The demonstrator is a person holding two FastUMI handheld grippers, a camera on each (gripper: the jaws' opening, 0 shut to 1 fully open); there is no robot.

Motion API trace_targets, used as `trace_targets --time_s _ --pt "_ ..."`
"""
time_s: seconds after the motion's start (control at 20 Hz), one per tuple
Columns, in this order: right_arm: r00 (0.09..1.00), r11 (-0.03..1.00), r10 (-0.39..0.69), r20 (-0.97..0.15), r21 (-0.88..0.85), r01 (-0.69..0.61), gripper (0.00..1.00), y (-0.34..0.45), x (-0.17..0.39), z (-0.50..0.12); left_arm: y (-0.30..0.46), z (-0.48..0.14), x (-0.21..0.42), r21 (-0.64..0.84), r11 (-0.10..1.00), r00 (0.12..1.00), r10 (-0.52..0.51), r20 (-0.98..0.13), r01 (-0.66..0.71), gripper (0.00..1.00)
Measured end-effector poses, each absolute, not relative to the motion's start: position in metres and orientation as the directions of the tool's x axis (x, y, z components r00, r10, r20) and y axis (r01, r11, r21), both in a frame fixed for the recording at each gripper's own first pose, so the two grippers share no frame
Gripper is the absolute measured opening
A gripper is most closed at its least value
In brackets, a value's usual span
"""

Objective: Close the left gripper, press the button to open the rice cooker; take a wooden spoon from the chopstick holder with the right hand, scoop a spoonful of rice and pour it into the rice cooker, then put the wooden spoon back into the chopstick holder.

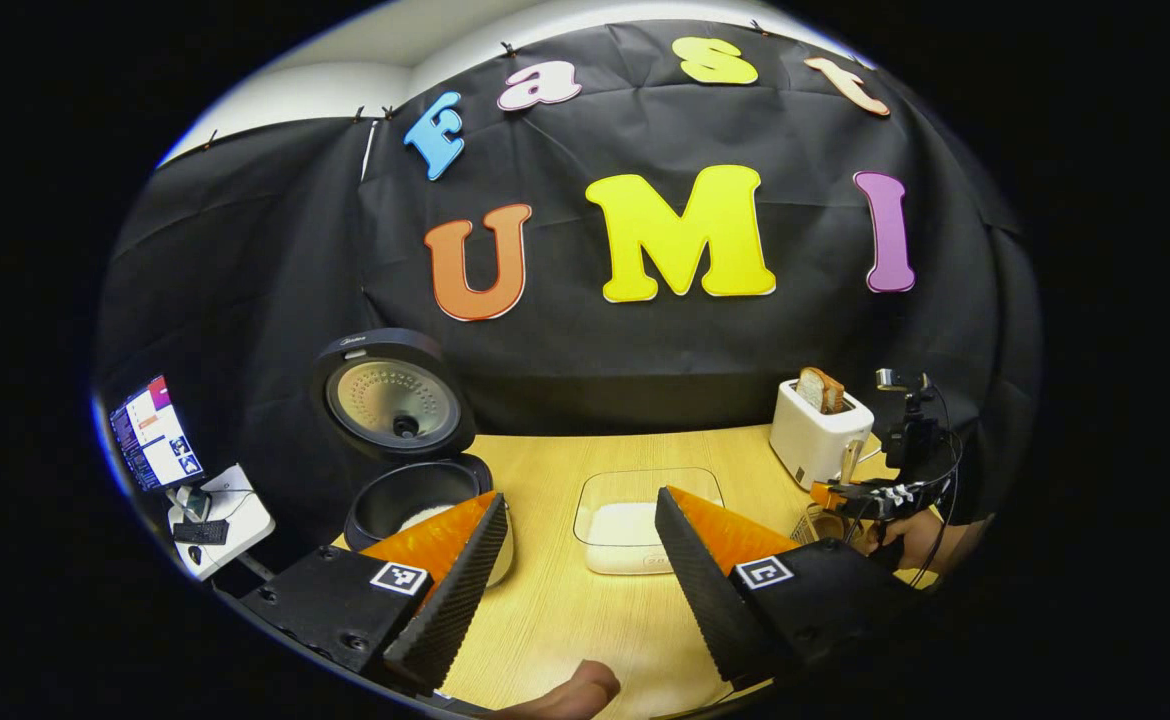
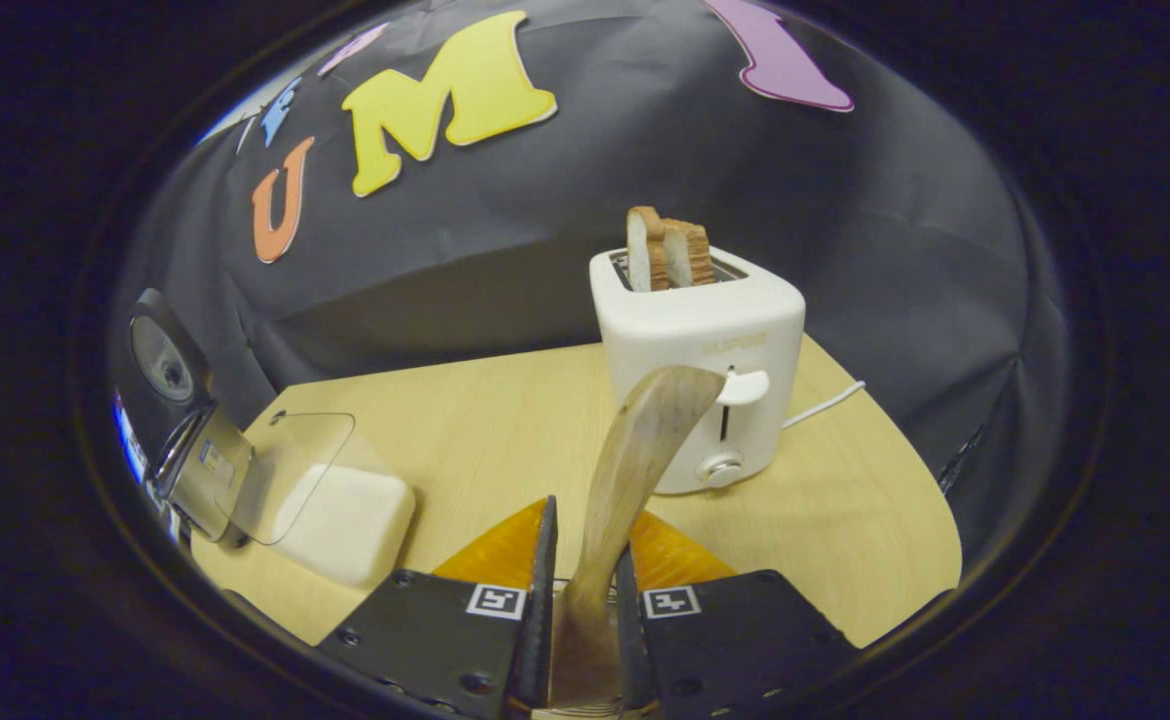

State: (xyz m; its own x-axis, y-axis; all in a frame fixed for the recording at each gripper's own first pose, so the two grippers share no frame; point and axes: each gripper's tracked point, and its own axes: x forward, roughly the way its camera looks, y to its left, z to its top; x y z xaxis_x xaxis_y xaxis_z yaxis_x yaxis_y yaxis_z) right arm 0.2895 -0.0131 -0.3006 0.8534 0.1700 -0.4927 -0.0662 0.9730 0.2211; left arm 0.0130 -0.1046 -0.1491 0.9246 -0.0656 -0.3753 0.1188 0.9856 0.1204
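The black rice cooker (image 1: 415,495) stands open at the table's left, lid (image 1: 393,398) tipped up, with white rice in the pot. My left gripper (image 1: 580,500) is open and holds nothing, its fingers framing a clear box of rice (image 1: 635,520). My right gripper (image 2: 585,540) is shut on the wooden spoon (image 2: 635,450), which stands upright between its fingers with the bowl end on top. In the left gripper view, the right gripper (image 1: 880,497) hangs in a hand just above the wire chopstick holder (image 1: 817,522) at the right. The rice box (image 2: 340,520) and the cooker (image 2: 170,400) lie to its left.
A white toaster (image 1: 817,432) with two bread slices stands at the back right, close behind the spoon (image 2: 705,370). Left of the table sit a lit screen (image 1: 150,435) and a white stand (image 1: 220,515). A fingertip (image 1: 575,692) shows at the table's near edge.
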Motion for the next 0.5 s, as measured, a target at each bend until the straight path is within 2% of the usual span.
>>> trace_targets --time_s 0.1,0.15,0.5 --pt "0.854 0.972 0.185 -0.486 0.222 -0.084 0.28 -0.011 0.293 -0.301 -0.102 -0.151 0.013 0.119 0.986 0.923 -0.065 -0.38 0.119 0.96" --pt "0.854 0.972 0.188 -0.486 0.214 -0.092 0.19 -0.011 0.292 -0.301 -0.101 -0.152 0.014 0.114 0.987 0.922 -0.065 -0.382 0.117 0.96" --pt "0.843 0.969 0.208 -0.496 0.222 -0.109 0.14 -0.013 0.265 -0.285 -0.092 -0.146 0.014 0.092 0.989 0.924 -0.074 -0.375 0.116 0.96"
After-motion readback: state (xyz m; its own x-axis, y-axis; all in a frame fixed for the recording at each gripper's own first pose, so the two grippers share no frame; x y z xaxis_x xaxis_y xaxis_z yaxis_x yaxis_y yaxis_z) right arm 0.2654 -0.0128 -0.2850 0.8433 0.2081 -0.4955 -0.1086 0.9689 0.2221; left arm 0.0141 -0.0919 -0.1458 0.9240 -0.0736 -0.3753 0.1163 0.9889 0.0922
